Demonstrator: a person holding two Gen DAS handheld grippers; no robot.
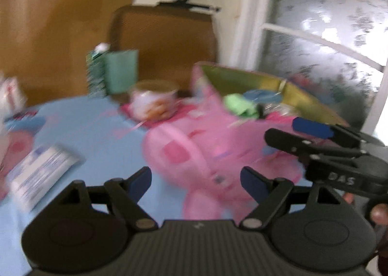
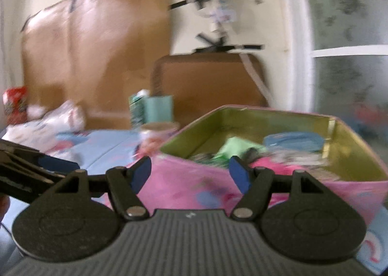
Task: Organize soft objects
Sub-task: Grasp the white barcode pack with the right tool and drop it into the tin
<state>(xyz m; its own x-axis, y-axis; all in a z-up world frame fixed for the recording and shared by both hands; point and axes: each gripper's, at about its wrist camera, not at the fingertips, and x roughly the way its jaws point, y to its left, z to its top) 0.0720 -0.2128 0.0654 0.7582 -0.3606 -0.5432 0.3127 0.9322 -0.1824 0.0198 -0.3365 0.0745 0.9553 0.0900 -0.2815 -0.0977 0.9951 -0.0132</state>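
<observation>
**Both claws empty and spread near the pink box of soft things**

Left wrist view: the left gripper (image 1: 196, 182) has its blue-padded jaws spread wide with nothing between them, pointing down at a pink plush toy (image 1: 206, 154) that lies on the light-blue tablecloth (image 1: 97, 130), just in front of the fingertips. It looks like an approach to pick up the toy, though blur hides any contact. The right gripper (image 1: 286, 131) reaches in from the right over the far side of the plush, near the pink box (image 1: 303, 99). That box stands behind the toy with its yellow-green lining showing; a green cloth (image 1: 238, 103) and a blue soft item (image 1: 263, 96) lie inside. A printed cup (image 1: 155, 101) and a teal carton (image 1: 121, 72) stand farther back, and a white packet (image 1: 41, 171) lies at the left.

Right wrist view: the right gripper (image 2: 190, 173) is also spread and holds nothing. It faces the near wall of the pink box (image 2: 194, 183), probably ready to steady it or help load it. Inside are the green cloth (image 2: 236, 147), the blue soft item (image 2: 293, 141), something bright pink (image 2: 274, 163) and other pieces too blurred to name. The box is partly filled, so the sorting seems underway. The left gripper (image 2: 55, 164) shows at the left edge.
</observation>
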